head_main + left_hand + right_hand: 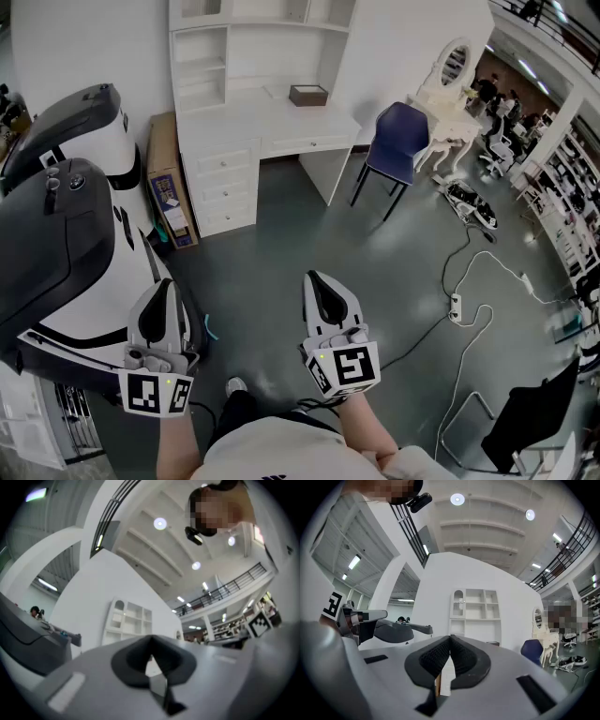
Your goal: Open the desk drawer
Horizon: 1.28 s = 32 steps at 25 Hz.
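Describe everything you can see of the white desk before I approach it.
The white desk stands against the far wall, painted wood by its look. An open-shelved hutch rises from its back. Its left pedestal holds a stack of drawers; one shallow drawer sits under the top at right. All look shut. A brown box rests on top, a flat carton leans at its left side, and a blue chair stands apart at right.

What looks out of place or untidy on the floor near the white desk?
Loose cables and a power strip trail over the floor, a tripping risk. The blue chair stands askew, apart from the white desk.
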Each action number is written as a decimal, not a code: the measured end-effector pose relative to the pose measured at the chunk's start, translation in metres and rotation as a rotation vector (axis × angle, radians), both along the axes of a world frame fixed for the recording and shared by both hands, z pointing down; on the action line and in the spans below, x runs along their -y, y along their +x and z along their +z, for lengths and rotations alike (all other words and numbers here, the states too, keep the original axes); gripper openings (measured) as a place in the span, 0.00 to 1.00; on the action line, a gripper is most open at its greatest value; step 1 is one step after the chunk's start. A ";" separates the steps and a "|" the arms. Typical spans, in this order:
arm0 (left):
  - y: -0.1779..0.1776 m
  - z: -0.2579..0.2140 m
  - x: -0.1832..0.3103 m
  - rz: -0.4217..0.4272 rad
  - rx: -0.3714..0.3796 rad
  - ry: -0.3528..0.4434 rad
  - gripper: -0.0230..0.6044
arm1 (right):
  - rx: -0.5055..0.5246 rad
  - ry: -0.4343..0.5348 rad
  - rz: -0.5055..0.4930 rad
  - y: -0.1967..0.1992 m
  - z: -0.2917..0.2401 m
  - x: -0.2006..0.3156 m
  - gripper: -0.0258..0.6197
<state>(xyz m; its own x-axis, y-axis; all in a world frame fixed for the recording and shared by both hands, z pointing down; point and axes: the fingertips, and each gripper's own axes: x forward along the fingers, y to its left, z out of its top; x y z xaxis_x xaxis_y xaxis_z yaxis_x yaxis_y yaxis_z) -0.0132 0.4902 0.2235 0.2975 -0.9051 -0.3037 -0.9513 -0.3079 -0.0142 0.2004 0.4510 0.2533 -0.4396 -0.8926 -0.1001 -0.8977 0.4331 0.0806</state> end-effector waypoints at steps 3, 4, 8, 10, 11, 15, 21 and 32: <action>-0.003 0.001 0.001 -0.002 0.000 0.002 0.04 | 0.003 0.006 0.006 0.000 -0.003 0.000 0.04; -0.005 0.001 0.002 -0.002 -0.001 0.001 0.05 | 0.004 0.007 0.008 0.000 -0.004 0.001 0.04; -0.011 0.000 0.008 0.007 -0.004 0.001 0.04 | 0.004 0.011 0.018 -0.004 -0.006 0.005 0.04; -0.014 -0.001 0.014 0.014 -0.005 0.003 0.04 | 0.005 0.011 0.023 -0.007 -0.007 0.010 0.04; -0.016 -0.001 0.018 0.018 -0.006 0.003 0.04 | 0.005 0.011 0.027 -0.009 -0.007 0.014 0.04; -0.027 -0.001 0.034 0.036 -0.008 0.007 0.04 | 0.029 0.031 0.043 -0.019 -0.011 0.028 0.04; -0.053 -0.002 0.063 0.060 -0.001 0.020 0.04 | 0.046 0.048 0.057 -0.045 -0.013 0.055 0.04; -0.080 0.006 0.102 0.094 -0.025 0.010 0.04 | 0.031 0.026 0.088 -0.072 -0.004 0.083 0.04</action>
<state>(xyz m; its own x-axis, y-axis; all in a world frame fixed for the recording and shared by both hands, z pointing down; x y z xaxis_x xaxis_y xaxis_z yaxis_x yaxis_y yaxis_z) -0.0932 0.3886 0.2294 0.3733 -0.8705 -0.3208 -0.9182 -0.3961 0.0062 0.1281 0.3678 0.2489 -0.3554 -0.9248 -0.1360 -0.9347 0.3501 0.0619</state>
